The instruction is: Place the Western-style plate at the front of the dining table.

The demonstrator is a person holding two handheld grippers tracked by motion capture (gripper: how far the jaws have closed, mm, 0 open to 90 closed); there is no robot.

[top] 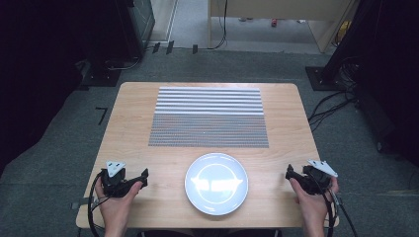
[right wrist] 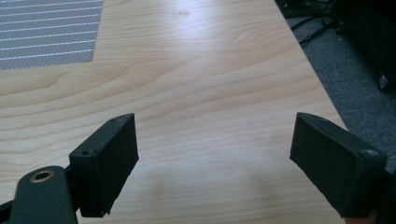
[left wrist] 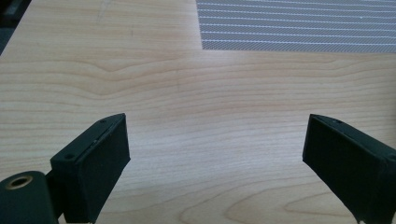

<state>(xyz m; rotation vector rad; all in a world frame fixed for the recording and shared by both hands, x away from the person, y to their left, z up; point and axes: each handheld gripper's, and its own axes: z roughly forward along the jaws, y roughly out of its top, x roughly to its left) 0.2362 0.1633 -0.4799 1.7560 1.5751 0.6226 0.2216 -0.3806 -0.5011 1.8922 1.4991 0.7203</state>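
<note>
A white round plate (top: 216,183) lies near the front edge of the wooden table (top: 133,108), midway between my two grippers. Behind it is a grey striped placemat (top: 209,117) (left wrist: 299,23) (right wrist: 46,32). My left gripper (top: 144,178) (left wrist: 215,158) rests at the front left, held in a hand, open, with only bare wood between its jaws. At the front right, my right gripper (top: 288,173) (right wrist: 215,163) is likewise open over bare wood, close to the table's right edge.
Grey carpet (top: 341,148) (right wrist: 355,70) surrounds the table. Black cables (top: 331,106) and stand bases lie on the floor to the right and back left. A light wooden cabinet (top: 276,15) stands at the back.
</note>
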